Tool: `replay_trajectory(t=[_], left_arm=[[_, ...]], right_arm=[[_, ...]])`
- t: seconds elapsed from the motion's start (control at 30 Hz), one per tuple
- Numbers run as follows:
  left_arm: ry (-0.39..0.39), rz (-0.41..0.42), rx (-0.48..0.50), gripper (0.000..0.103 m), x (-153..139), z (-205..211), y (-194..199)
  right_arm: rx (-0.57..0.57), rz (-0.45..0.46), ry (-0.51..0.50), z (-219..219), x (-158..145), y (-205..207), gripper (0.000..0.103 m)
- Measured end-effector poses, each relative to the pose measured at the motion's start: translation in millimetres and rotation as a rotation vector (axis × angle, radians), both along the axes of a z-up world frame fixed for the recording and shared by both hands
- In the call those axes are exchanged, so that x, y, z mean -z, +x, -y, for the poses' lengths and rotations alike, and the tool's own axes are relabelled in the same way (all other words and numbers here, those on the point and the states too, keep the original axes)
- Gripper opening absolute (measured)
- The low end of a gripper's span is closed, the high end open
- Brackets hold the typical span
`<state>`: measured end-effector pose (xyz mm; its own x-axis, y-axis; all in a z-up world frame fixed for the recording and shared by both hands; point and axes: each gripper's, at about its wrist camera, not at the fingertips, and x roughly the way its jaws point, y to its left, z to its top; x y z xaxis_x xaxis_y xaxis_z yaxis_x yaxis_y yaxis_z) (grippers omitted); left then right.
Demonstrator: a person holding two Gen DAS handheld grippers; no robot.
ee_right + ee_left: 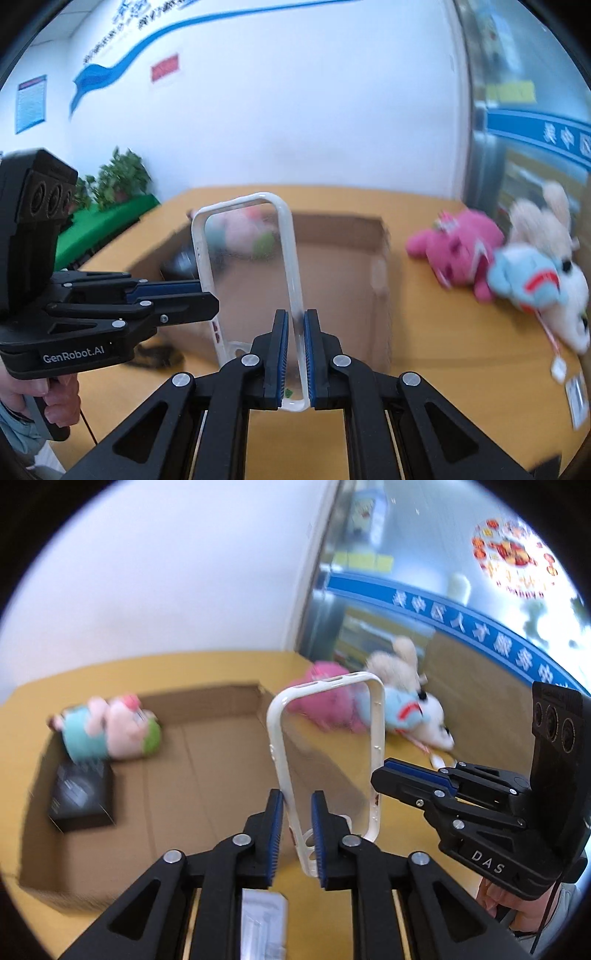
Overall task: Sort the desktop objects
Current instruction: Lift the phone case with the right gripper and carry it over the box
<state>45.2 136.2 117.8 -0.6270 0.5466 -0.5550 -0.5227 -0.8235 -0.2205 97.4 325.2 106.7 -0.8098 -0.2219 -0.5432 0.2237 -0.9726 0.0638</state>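
Note:
A clear phone case with a white rim is held upright in the air between both grippers, above the yellow table. My left gripper has its blue pads either side of the case's left rim with a small gap showing. My right gripper is shut on the case's right rim. Each gripper shows in the other's view, the right one at the case's right edge, the left one at its left edge. An open cardboard box lies behind the case, also in the right wrist view.
In the box lie a pink-and-teal plush and a black box. On the table right of the box lie a pink plush, a blue-and-white plush and a beige plush. A tag lies nearby.

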Motion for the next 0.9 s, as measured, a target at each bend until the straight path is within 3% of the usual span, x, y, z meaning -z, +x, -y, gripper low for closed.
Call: replay_trajectory(t=[0.13, 0.3, 0.43, 0.7, 0.9], left_arm=[[0.006, -0.066, -0.037, 0.012, -27.4, 18.5, -24.3], [0.008, -0.118, -0.073, 0.010, -56.1, 37.5, -67.6], [-0.010, -0.110, -0.088, 0.010, -62.8, 40.1, -108.1], [-0.014, 0.007, -0.098, 0.010, -32.0, 32.9, -191.9], [-0.057, 0.151, -0.099, 0.010, 22.2, 13.8, -246.3]], right_arm=[[-0.034, -0.064, -0.020, 16.8, -25.8, -32.4, 0.007], [-0.077, -0.082, -0.048, 30.4, -41.0, -79.5, 0.007], [-0.088, -0.069, -0.082, 33.1, -47.7, -114.9, 0.007], [-0.086, 0.049, -0.116, 23.2, -31.3, -208.1, 0.008], [-0.032, 0.213, -0.134, 4.2, 27.6, -281.7, 0.008]])
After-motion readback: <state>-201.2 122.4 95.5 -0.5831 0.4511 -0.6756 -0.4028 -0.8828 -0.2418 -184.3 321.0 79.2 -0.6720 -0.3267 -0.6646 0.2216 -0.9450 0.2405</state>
